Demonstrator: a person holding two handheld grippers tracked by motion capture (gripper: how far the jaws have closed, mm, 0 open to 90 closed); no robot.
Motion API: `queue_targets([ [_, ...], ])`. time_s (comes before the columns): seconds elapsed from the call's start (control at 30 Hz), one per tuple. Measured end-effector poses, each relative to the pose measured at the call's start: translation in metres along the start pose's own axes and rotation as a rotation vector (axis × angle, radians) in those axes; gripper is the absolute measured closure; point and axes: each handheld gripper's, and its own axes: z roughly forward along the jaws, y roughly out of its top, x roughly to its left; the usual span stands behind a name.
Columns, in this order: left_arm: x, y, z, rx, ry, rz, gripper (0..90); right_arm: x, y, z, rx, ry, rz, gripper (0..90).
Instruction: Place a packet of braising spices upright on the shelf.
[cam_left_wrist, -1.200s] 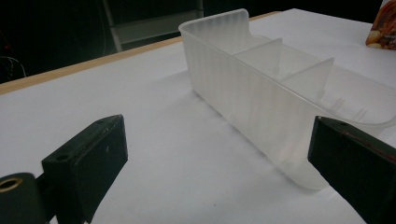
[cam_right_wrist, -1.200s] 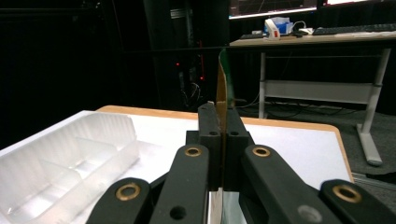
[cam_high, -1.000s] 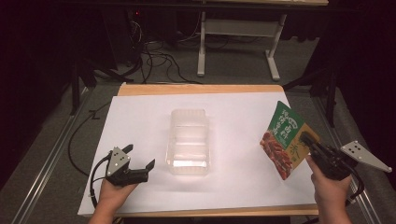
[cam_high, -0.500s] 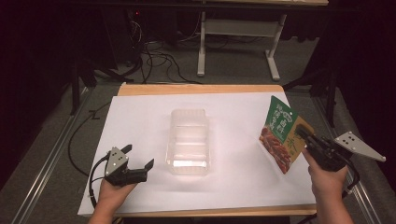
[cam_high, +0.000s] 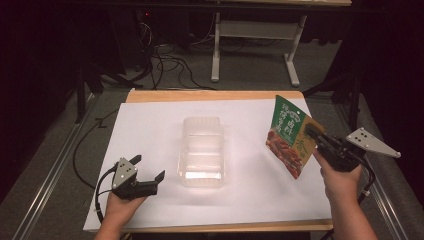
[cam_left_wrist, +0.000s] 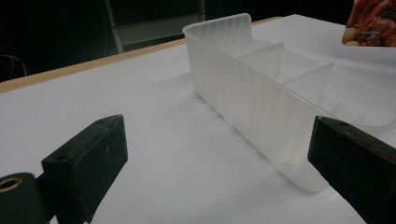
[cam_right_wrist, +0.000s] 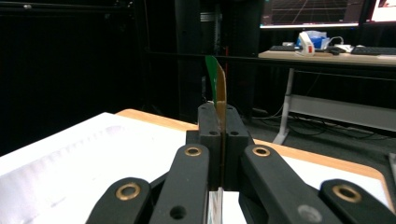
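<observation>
I have the snack pouch (cam_high: 291, 136) pinched by one edge in my right gripper (cam_high: 314, 136), clear of the white table sheet (cam_high: 150, 125) and off to the right of the clear divided container (cam_high: 202, 150); in the right gripper view the pouch (cam_right_wrist: 220, 88) stands edge-on, a thin green-and-gold sliver clamped flat between the closed jaws. My worry is that grip: it bites only a narrow strip of slick film, so I judge a quick swing or a wrist roll could let the weight of the contents peel it out, or make it swivel and catch the container's rim on the way over. The container looks light, so a knock could shove it along the sheet, and nothing is steadying it. The pouch is glossy, green on its upper part with pale lettering and a picture of reddish-brown food lower down, tilted with its top corner leaning away from me. My left gripper (cam_high: 150, 183) rests on the sheet near the container's near-left corner, jaws spread wide with nothing between them, apart from the container's ribbed wall (cam_left_wrist: 252, 98).
</observation>
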Motion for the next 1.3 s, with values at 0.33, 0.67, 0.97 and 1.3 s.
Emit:
queue_targets([
  [0.33,0.001,0.000,-0.001,-0.003,0.001,-0.006,5.1,0.012,0.005,0.022,-0.009,0.052,-0.003,90.0],
  [0.67,0.003,-0.001,-0.003,-0.014,0.001,-0.017,4.9,0.026,0.013,0.045,-0.024,0.124,-0.022,90.0],
  [0.97,0.003,-0.001,-0.003,-0.014,0.000,-0.013,4.9,0.041,0.023,0.064,-0.030,0.179,-0.047,90.0],
  [1.3,0.004,-0.002,-0.006,-0.019,0.002,-0.018,5.0,0.054,0.033,0.082,-0.040,0.252,-0.053,90.0],
])
